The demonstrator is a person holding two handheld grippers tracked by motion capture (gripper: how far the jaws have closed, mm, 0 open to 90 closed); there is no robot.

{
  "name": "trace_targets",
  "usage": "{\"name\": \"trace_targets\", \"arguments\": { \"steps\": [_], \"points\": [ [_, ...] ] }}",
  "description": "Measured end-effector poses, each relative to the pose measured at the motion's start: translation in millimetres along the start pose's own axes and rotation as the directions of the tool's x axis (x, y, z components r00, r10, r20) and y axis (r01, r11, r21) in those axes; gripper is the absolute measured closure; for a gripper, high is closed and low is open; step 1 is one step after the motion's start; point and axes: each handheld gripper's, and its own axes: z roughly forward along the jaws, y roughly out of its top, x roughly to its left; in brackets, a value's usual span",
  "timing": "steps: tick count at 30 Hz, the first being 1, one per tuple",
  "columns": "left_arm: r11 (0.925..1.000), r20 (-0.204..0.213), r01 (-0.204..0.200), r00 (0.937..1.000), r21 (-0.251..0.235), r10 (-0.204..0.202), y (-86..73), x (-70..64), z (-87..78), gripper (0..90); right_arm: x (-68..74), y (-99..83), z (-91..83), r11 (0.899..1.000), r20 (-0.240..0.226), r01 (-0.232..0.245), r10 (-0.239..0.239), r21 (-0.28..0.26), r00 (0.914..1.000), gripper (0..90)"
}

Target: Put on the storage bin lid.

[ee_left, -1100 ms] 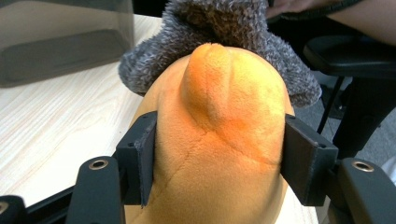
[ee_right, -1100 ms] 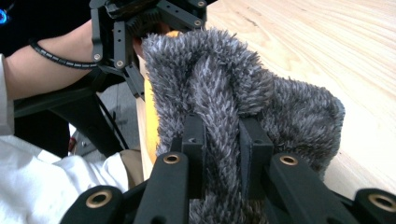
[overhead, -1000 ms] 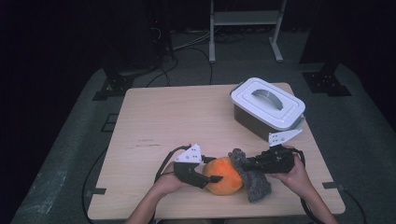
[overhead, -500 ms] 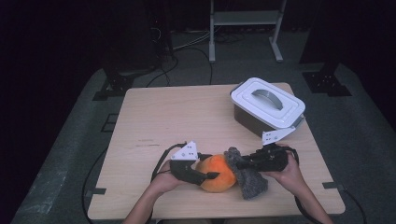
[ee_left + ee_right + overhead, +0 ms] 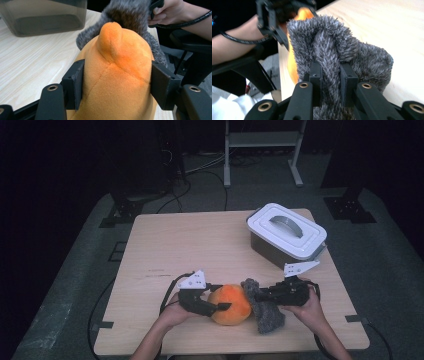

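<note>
Taking the orange plush toy (image 5: 229, 304) as the landmark, near the front edge of the worktop (image 5: 200, 245), the left hand-held gripper (image 5: 212, 306) comes in from its left side, its jaws clamped on the toy's soft body, one pad pressing each flank as the left gripper view shows. Touching the toy on its right side lies a grey furry cloth (image 5: 263, 308), partly draped against the orange plush. The right hand-held gripper (image 5: 259, 296) reaches in from farther right, its jaws pinched on a raised fold of that cloth. Behind and to the right of the toy, well apart, stands a grey lidded box (image 5: 285, 234).
</note>
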Motion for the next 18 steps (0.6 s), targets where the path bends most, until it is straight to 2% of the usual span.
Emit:
{"name": "trace_targets", "arguments": {
  "steps": [1, 5, 10, 14, 18],
  "points": [
    [1.0, -0.001, -0.002, 1.0, 0.0, 0.002, 0.1, 0.1, 0.1, 35.7, 1.1, 1.7, 1.0, 1.0, -0.006, 0.007, -0.007, -0.013, 1.0, 74.7],
    [0.9999, -0.008, 0.009, 0.9999, -0.006, -0.01, -0.8, 2.0, -0.8, 35.6, 2.8, 2.9, 6.6, 1.0, -0.001, 0.016, -0.016, -0.005, 0.9999, 74.6],
    [0.9979, -0.01, 0.058, 0.9982, -0.027, -0.059, -4.3, 9.6, -5.9, 34.8, -2.1, -5.7, 7.3, 1.0, -0.001, -0.016, 0.016, 0.0, 0.9999, 74.4],
    [0.9938, -0.015, 0.101, 0.9947, -0.047, -0.102, -8.1, 15.4, -11.1, 34.2, -7.0, -14.4, 7.0, 0.999, 0.026, -0.048, 0.048, 0.022, 0.9985, 74.0],
    [0.993, -0.011, 0.105, 0.9943, -0.055, -0.106, -9.1, 15.0, -9.4, 34.2, -3.3, -6.5, 6.3, 0.999, 0.028, -0.033, 0.034, -0.024, 0.999, 74.2]
  ]
}}
